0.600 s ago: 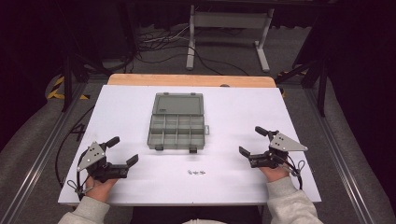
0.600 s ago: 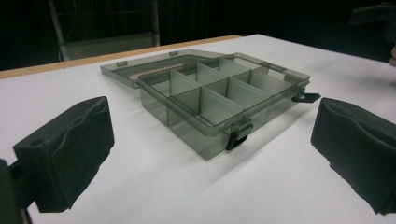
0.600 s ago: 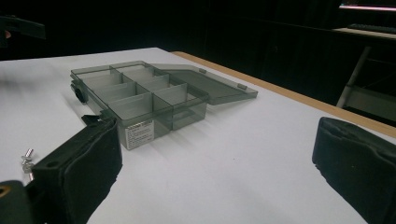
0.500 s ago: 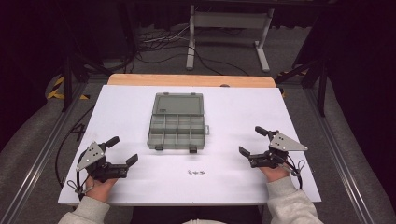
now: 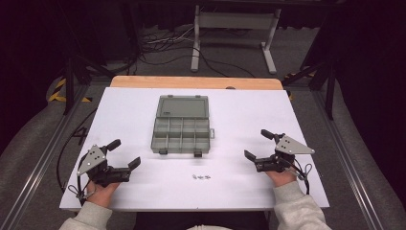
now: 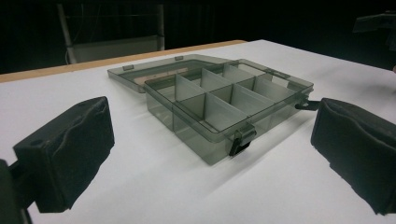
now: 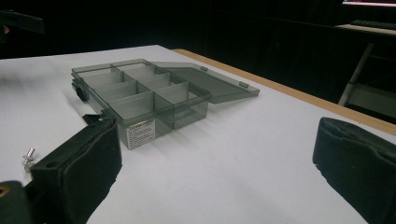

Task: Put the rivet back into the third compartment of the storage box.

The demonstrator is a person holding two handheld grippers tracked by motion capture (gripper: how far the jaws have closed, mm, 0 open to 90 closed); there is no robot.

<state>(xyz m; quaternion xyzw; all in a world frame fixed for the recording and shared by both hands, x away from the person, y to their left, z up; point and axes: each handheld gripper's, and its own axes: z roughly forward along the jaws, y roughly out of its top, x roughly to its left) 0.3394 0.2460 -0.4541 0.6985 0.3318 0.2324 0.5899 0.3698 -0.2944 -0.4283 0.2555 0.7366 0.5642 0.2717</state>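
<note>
This looks like a lab or recording studio. A white table stands among black curtains. Cables lie on the grey floor.

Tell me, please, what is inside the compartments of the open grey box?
The organizer box lies open, lid flat behind it. Every compartment visible in the left gripper view looks empty. The small screws lie on the table in front. The bottoms of the far compartments are partly hidden by dividers.
</note>
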